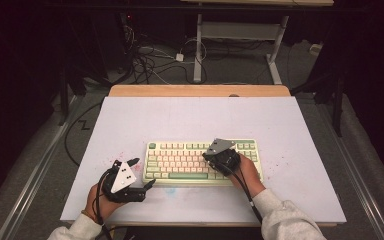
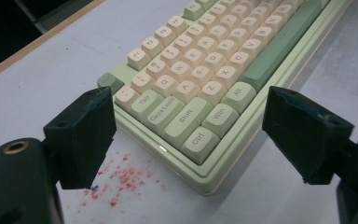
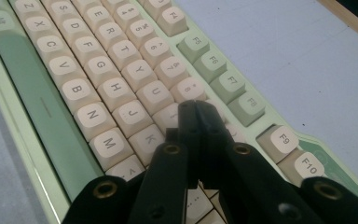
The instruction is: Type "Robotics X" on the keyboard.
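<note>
A pale green keyboard (image 1: pixel 200 160) with cream keys lies in the middle of the white board. My left gripper (image 1: pixel 144 172) is off the keyboard's front left corner, low over the board, and stands open. In the left gripper view its jaws (image 2: pixel 189 100) are spread wide on either side of the keyboard (image 2: pixel 223 60) corner with Ctrl, Win and Alt, holding nothing. My right gripper (image 1: pixel 211 159) hangs over the keyboard's right half. In the right gripper view it (image 3: pixel 196 105) is shut, its tip just right of the U key on the keyboard (image 3: pixel 98 70). Whether it touches a key I cannot tell.
The white board (image 1: pixel 180 115) covers a wooden table whose far edge (image 1: pixel 200 91) shows behind it. Red speckles (image 1: pixel 115 155) stain the board left of the keyboard, seen close as red speckles (image 2: pixel 121 179). Beyond the table are desk legs (image 1: pixel 198 50) and floor cables (image 1: pixel 150 55).
</note>
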